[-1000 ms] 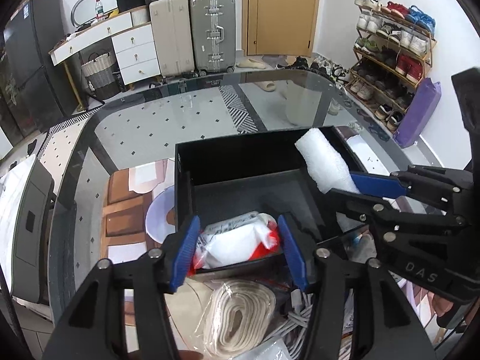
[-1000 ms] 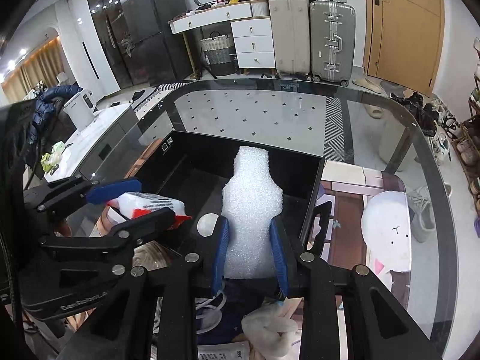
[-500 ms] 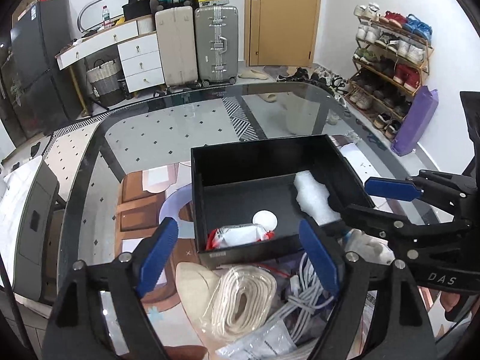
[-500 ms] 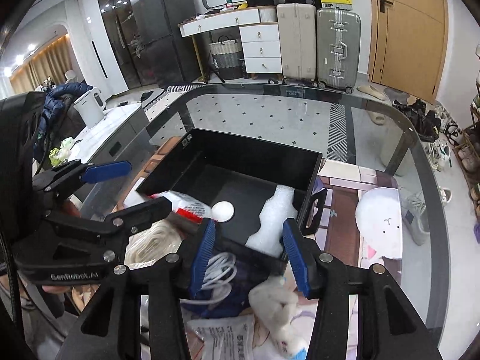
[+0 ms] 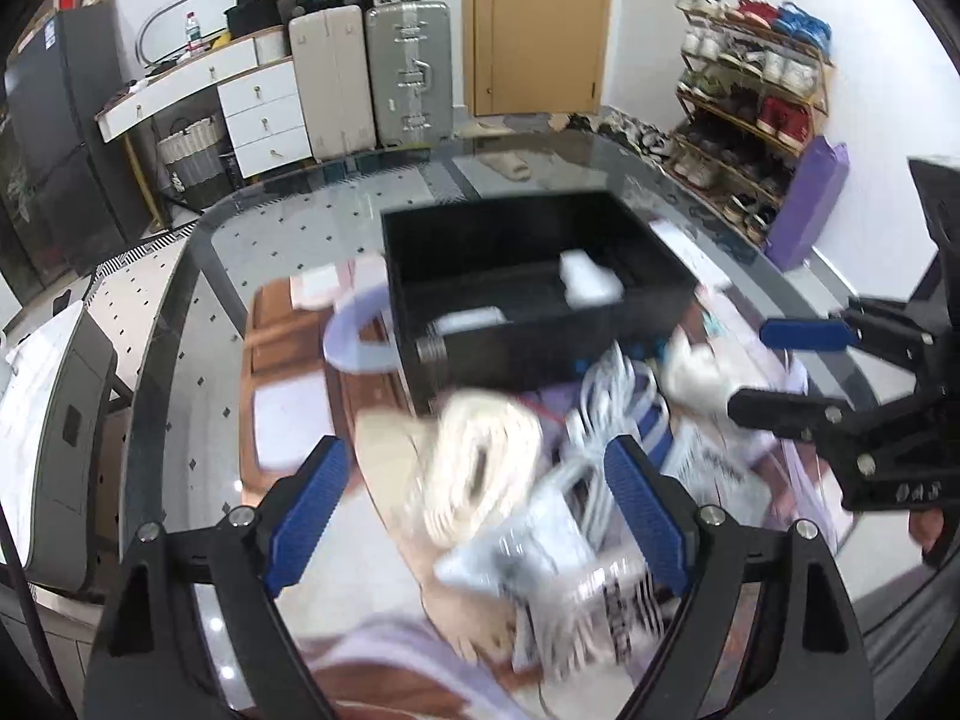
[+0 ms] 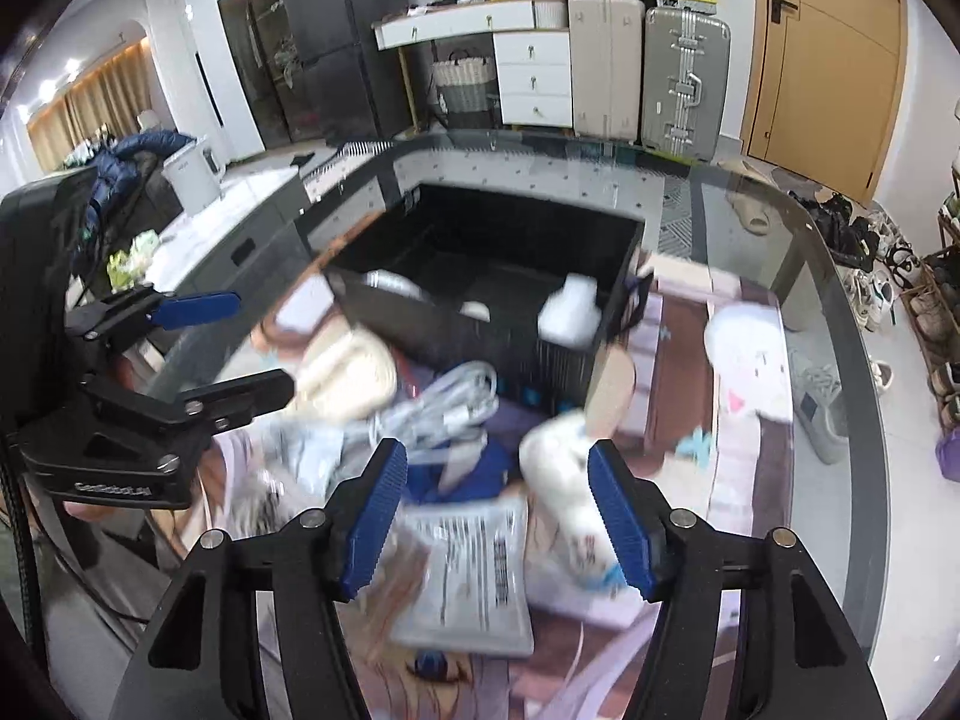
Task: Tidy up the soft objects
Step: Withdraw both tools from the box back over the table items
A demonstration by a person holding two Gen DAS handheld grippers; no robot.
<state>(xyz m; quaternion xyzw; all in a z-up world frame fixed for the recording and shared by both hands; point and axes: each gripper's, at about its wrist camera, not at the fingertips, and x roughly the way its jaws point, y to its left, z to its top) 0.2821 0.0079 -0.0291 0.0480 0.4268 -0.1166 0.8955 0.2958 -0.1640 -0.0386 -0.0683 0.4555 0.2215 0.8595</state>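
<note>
Left gripper (image 5: pixel 477 507): jaws spread wide, nothing between the blue pads; it hung over the heap of soft things on the near side of the box, touching none that could be made out.
Right gripper (image 6: pixel 516 516): jaws likewise wide apart and empty, poised above a flat printed packet (image 6: pixel 465 579) and a white plush toy (image 6: pixel 561 468).
Black storage box (image 5: pixel 534 294): stood open-topped on the glass table (image 5: pixel 198 324), just beyond the heap.
Box contents: a white foam piece (image 6: pixel 570 312) lay against the box's right end; a white-wrapped pack (image 5: pixel 471 319) lay low near its left front wall. Blur hid finer detail.
Heap outside the box: a coiled cream strap (image 5: pixel 474 468), a bundle of white cables (image 6: pixel 447 405), and the packet lay crowded together, touching one another.
Foam piece, orientation: it lay down in the box; its long axis could not be told through the blur.
Coiled strap, orientation: the oval coil lay flat, its long axis running from the left gripper towards the box.
Plush toy: lay just in front of the box's right corner, beside the cables.
</note>
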